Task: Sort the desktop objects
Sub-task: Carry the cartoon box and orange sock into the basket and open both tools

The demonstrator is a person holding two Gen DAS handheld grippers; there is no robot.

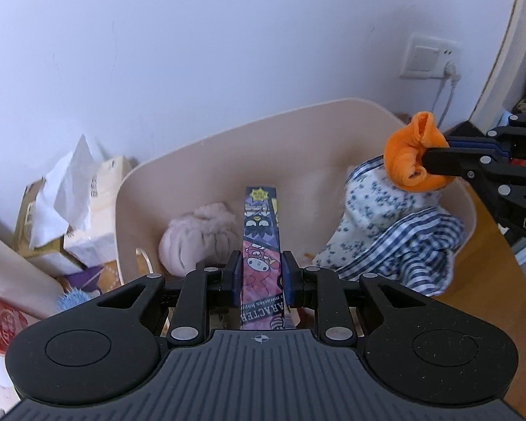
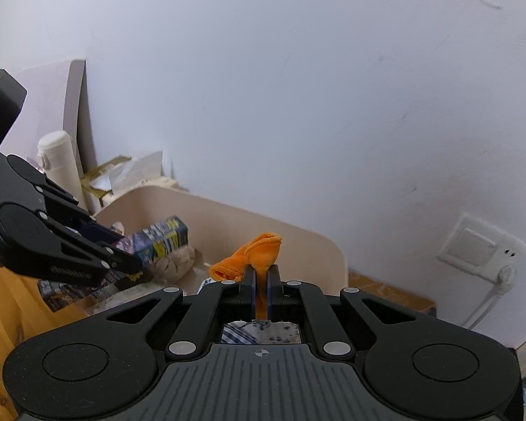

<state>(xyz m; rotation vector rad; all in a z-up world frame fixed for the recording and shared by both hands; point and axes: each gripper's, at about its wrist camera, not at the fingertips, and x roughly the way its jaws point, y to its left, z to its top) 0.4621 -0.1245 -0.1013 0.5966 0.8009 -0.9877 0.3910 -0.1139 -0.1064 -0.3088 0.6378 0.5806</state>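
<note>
My left gripper (image 1: 261,263) is shut on a slim cartoon-printed box (image 1: 261,231) and holds it over the beige bin (image 1: 228,133). The same box (image 2: 161,242) shows at the left of the right wrist view, held by the left gripper (image 2: 129,263). My right gripper (image 2: 261,272) is shut on an orange cloth (image 2: 259,249) above the bin (image 2: 298,235). In the left wrist view the orange cloth (image 1: 412,152) hangs at the right gripper (image 1: 427,161), over the bin's right side. In the bin lie a pink fluffy cloth (image 1: 196,238) and blue-and-white floral and checked cloths (image 1: 396,231).
Tissue packs and crumpled paper (image 1: 73,196) crowd the bin's left side, with a red pack (image 1: 0,319) and a blue spiky ball (image 1: 72,298). A white bottle (image 2: 58,161) stands by the wall. A wall socket with a plugged cable (image 1: 433,58) is at the right. The desk is wooden (image 1: 487,287).
</note>
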